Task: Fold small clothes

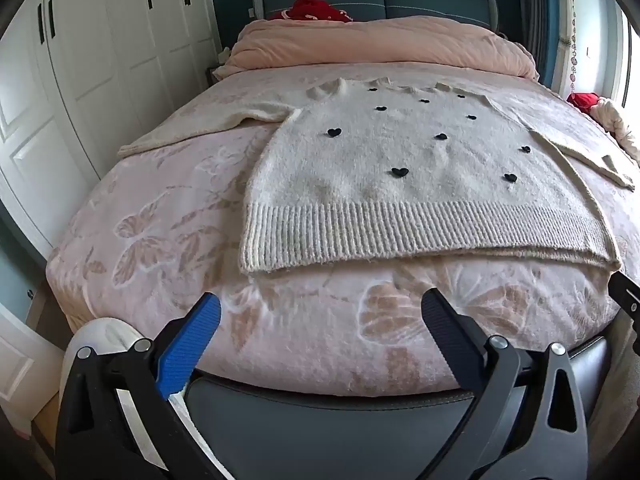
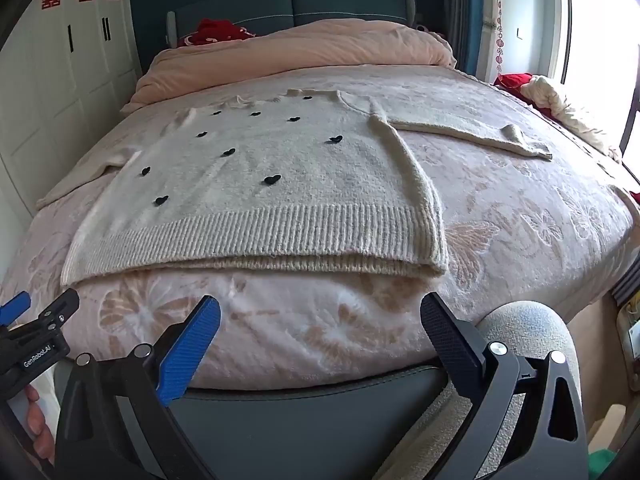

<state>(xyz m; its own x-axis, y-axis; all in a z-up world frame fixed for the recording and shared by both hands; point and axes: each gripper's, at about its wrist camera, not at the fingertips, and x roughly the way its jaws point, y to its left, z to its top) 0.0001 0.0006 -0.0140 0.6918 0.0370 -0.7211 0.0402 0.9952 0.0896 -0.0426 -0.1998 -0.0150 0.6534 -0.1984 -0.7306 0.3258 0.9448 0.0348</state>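
Cream sweater (image 1: 420, 184) (black hearts, ribbed hem nearest) is laid flat on the pink bedspread (image 1: 168, 248), at 12 o'clock from both grippers. Left gripper (image 1: 320, 332) and right gripper (image 2: 320, 332) are held apart above the bed's foot, nothing clamped.

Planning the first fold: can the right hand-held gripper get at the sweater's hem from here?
Probably yes. The right hand-held gripper is open, just short of the hem, with only bare bedspread between them and nothing lying on that edge.
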